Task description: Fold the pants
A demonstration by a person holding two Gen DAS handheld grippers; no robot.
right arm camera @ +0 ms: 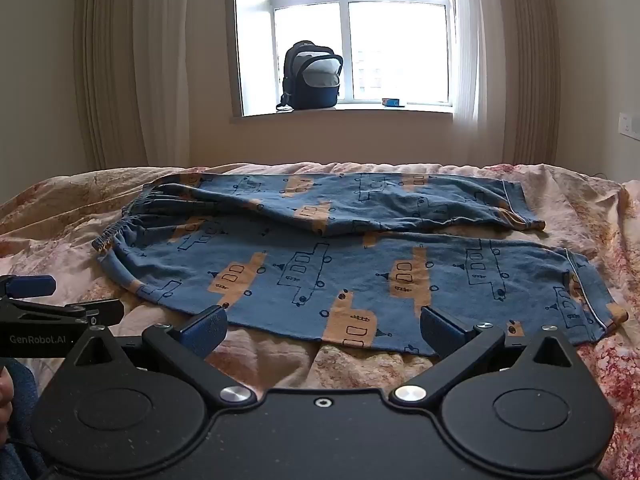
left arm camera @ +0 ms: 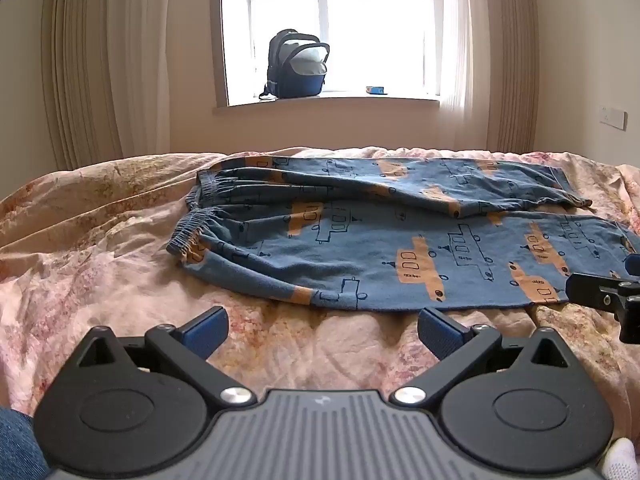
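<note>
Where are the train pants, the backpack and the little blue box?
pants (right arm camera: 320, 276), right wrist view, middle of near leg
backpack (left arm camera: 294, 66), left wrist view, its front
little blue box (right arm camera: 393, 102), right wrist view, its side

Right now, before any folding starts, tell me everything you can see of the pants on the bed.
The pants are soft blue fabric printed with orange and outlined boat-like shapes. They lie spread flat and unfolded on the floral bedspread, gathered elastic waistband at the left, both legs running to the right side by side, hems at the right. The far leg is slightly rumpled. Nothing grips them: both grippers hang open just short of the near edge.
</note>
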